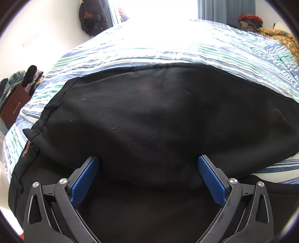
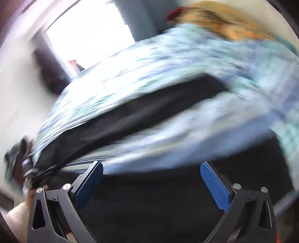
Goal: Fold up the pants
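Striped bedding: a blue, green and white striped cotton bedspread [image 1: 149, 48] covers the bed and fills the scene, bright under a sunlit window [image 1: 157, 7].
Pants: black soft-knit pants [image 1: 158, 115] lie spread across the near part of the bedspread, one layer doubled over another, a belt loop showing at the left edge.
Right-wrist view: heavily motion-blurred; the black pants [image 2: 149, 108] read as a dark band across the stripes, with more black cloth just below the fingers.
Left hand-held gripper [image 1: 148, 166]: released, its blue-padded fingers [image 1: 85, 182] spread wide just above the black cloth, nothing between them.
Right hand-held gripper [image 2: 151, 172]: released too, blue pads [image 2: 214, 187] far apart; whether they touch the cloth cannot be told through the blur.
Brown wooden cabinet [image 1: 15, 106]: stands beside the bed at far left, clothes heaped on top.
Orange patterned fabric [image 1: 280, 41]: bunched at the bed's far right corner.
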Available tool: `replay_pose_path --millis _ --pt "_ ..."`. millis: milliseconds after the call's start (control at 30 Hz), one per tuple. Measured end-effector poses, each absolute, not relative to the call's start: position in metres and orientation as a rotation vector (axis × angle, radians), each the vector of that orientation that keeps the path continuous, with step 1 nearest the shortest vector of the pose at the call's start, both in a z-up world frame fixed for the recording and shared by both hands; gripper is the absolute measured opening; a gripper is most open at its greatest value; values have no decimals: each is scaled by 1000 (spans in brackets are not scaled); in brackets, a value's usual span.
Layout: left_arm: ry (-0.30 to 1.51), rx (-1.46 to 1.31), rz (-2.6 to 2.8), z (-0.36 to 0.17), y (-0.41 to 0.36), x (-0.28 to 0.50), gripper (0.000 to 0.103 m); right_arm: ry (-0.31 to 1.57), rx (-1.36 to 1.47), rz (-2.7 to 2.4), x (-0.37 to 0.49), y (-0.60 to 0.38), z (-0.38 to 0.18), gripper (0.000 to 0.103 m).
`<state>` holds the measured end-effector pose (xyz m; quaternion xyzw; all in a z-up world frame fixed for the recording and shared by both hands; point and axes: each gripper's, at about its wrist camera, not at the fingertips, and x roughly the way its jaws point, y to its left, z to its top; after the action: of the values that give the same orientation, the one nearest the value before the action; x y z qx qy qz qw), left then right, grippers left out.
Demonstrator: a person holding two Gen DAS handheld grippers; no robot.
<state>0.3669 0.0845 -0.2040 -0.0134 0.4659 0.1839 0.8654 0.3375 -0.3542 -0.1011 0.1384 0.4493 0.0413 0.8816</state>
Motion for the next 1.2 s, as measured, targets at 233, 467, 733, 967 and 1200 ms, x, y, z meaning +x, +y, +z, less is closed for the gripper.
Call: replay_pose_path --millis 233,467,733,967,1200 --pt "984 -30 381 -203 84 367 102 1129 187 420 479 -260 -176 102" --pt "957 -30 379 -205 83 365 102 1179 178 32 494 -454 -208 102" --pt "936 -22 387 -205 79 363 102 955 598 -327 421 -665 -152 92" --pt "937 -16 392 -205 78 363 102 995 890 -337 420 -684 -197 93" --pt "935 -13 394 -205 78 362 102 1048 702 -183 470 -654 -189 78"
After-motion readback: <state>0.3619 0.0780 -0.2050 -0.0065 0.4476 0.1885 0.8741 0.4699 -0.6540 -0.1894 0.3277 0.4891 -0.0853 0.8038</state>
